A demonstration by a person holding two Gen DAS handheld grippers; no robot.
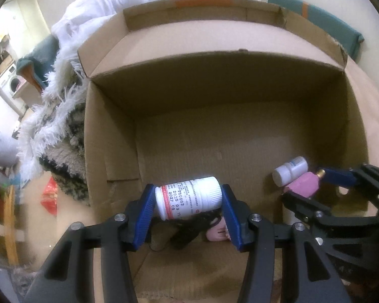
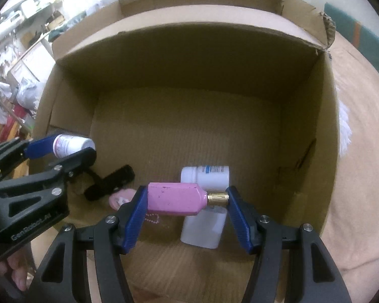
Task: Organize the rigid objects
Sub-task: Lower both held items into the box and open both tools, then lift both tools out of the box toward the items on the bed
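My left gripper point(image 1: 188, 198) is shut on a white pill bottle point(image 1: 189, 197) with a red-printed label, held sideways inside the open cardboard box point(image 1: 214, 80). My right gripper point(image 2: 187, 200) is shut on a pink bottle point(image 2: 175, 199) with a gold neck, held sideways above the box floor. In the left wrist view the right gripper point(image 1: 313, 184) and pink bottle point(image 1: 303, 185) show at the right. In the right wrist view the left gripper point(image 2: 60, 149) and pill bottle point(image 2: 72, 145) show at the left.
On the box floor lie a white jar point(image 2: 206, 176) with a blue label, a white container point(image 2: 204, 229), a black object point(image 2: 111, 181) and a small pink item point(image 2: 120, 199). A fluffy white blanket point(image 1: 60, 101) lies left of the box. Tan bedding point(image 2: 361, 151) is on the right.
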